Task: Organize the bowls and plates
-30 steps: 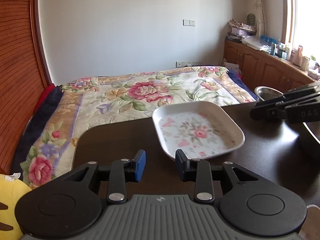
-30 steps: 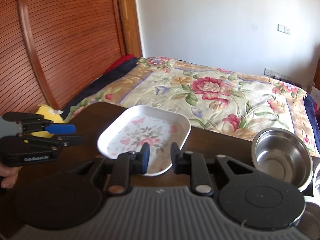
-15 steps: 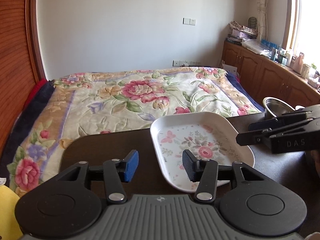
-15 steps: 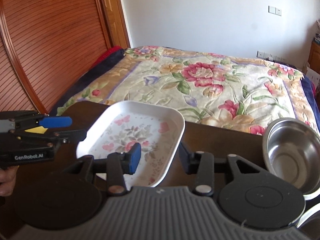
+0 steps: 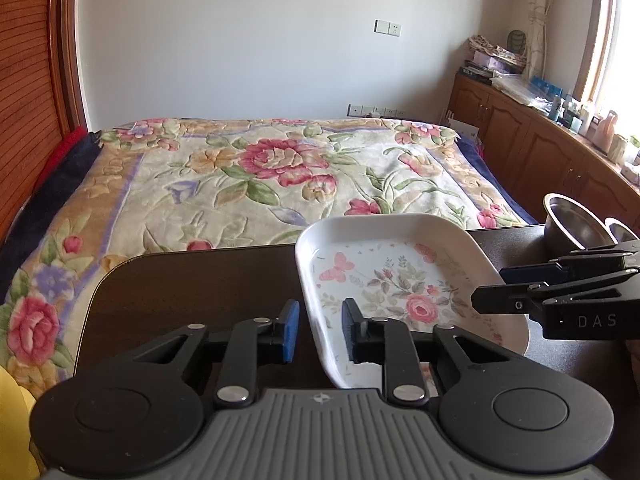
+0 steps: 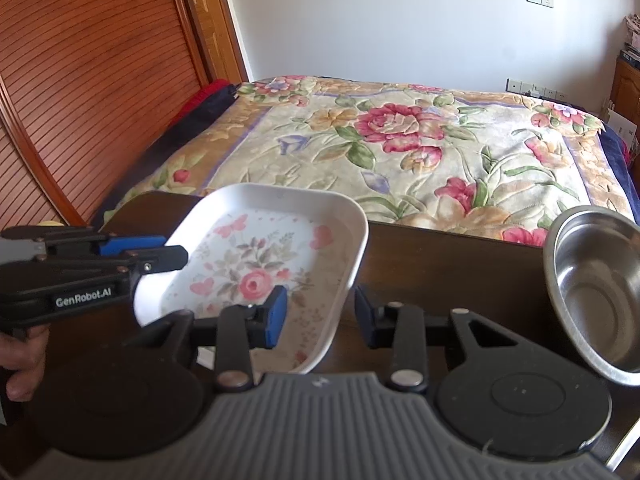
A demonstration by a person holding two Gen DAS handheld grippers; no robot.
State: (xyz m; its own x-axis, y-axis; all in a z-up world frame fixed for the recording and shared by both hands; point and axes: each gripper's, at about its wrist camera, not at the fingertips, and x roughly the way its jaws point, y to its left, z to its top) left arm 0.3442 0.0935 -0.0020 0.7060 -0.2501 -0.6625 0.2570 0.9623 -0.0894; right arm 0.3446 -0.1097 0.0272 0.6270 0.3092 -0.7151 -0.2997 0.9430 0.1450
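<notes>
A white rectangular plate (image 5: 400, 280) with a flower print lies on the dark table (image 5: 200, 288). In the left wrist view my left gripper (image 5: 320, 330) is open, and the plate's left rim runs between its fingers. My right gripper (image 5: 490, 288) reaches in from the right over the plate's other side. In the right wrist view the right gripper (image 6: 320, 316) is open astride the plate's (image 6: 256, 256) right rim. The left gripper (image 6: 168, 248) sits at the plate's left edge. A steel bowl (image 6: 592, 288) stands to the right, also seen in the left wrist view (image 5: 572, 224).
A bed with a flowered cover (image 5: 240, 184) lies just past the table's far edge (image 6: 440, 236). A second steel rim (image 5: 620, 232) shows beside the bowl. Wooden cabinets (image 5: 540, 148) line the right wall. A hand (image 6: 20, 364) holds the left gripper.
Both grippers have moved in on the plate, so a rim now lies between each pair of fingers. The right fingers spread wider; the left ones widened, then narrowed.
</notes>
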